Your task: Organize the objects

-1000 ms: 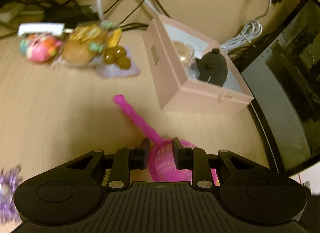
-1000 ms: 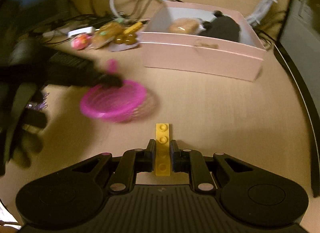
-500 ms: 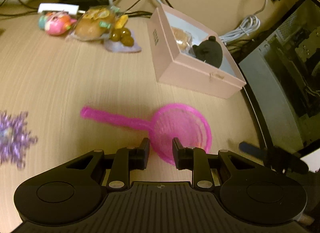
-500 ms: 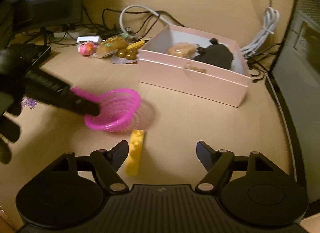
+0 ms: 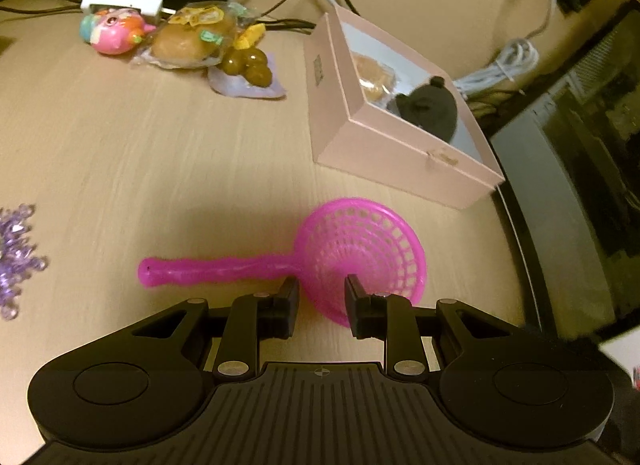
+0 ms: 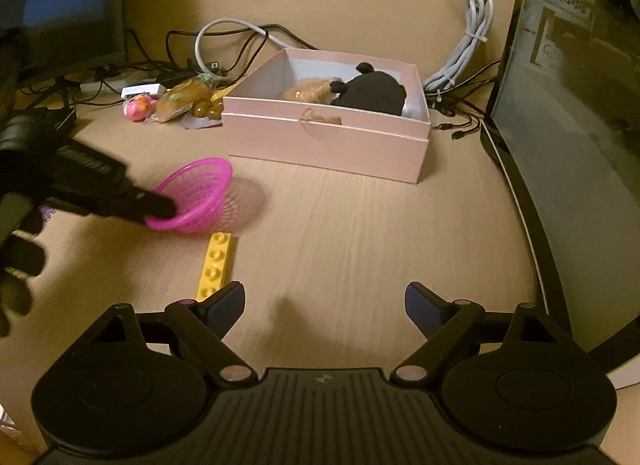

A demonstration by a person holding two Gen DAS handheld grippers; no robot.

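above the desk (image 6: 360, 225), right gripper (image 6: 324, 303) fingers just spread, empty; left gripper (image 5: 322, 299) pinches the pink strainer (image 5: 360, 253).

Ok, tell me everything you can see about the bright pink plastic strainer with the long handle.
The bright pink plastic strainer has a round, latticed mesh bowl and a long, smooth, slightly translucent handle ending in a rounded knob. The left gripper pinches the bowl's near rim, holding it tilted above the wooden desk, where it throws a shadow. It hangs between the pink cardboard box and the yellow toy brick, touching neither.

A pink mesh strainer (image 5: 360, 253) is held tilted above the desk, handle toward nine o'clock. A yellow brick (image 6: 216, 265) lies flat near it, a pink box (image 6: 324, 141) at one o'clock.
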